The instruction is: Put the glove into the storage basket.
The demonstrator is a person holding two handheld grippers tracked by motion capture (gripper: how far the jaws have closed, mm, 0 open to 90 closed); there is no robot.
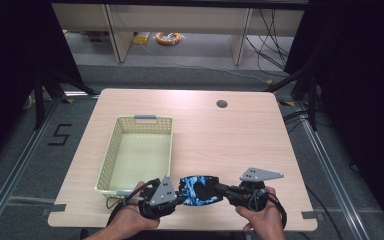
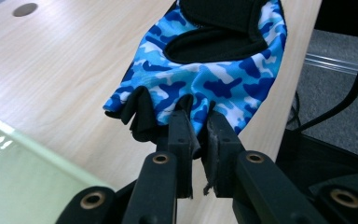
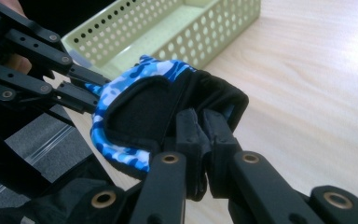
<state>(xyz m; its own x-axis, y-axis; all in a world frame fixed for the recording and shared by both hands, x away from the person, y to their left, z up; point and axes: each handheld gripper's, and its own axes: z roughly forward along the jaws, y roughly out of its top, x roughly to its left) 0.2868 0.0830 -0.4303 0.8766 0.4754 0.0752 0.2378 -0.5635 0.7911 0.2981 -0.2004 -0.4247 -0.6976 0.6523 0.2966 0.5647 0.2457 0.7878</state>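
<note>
Glove (image 1: 198,189), blue camo with black palm and cuff, is held between the 2 grippers at the near edge of the table (image 1: 230,145), just right of the basket's near right corner. Left gripper (image 1: 179,192) is clenched on the glove's finger end: in the left gripper view its jaws pinch the blue fabric by the short black finger stubs (image 2: 137,114), glove (image 2: 209,65) stretching away from the jaws over the table edge. Right gripper (image 1: 218,188) is clenched on the black cuff end; in the right gripper view the jaws are closed on the black fabric, glove (image 3: 135,100) spanning across to the left gripper (image 3: 91,91) at the far side. Glove looks lifted off the table, not lying flat. Basket (image 1: 111,150), pale green, perforated, grey handle at its far end, sits on the left half of the table, and I see nothing in it. Both hands come in from the near edge, left hand (image 1: 130,217), right hand (image 1: 262,217). Round grommet hole (image 1: 222,104) at far right of the table.
</note>
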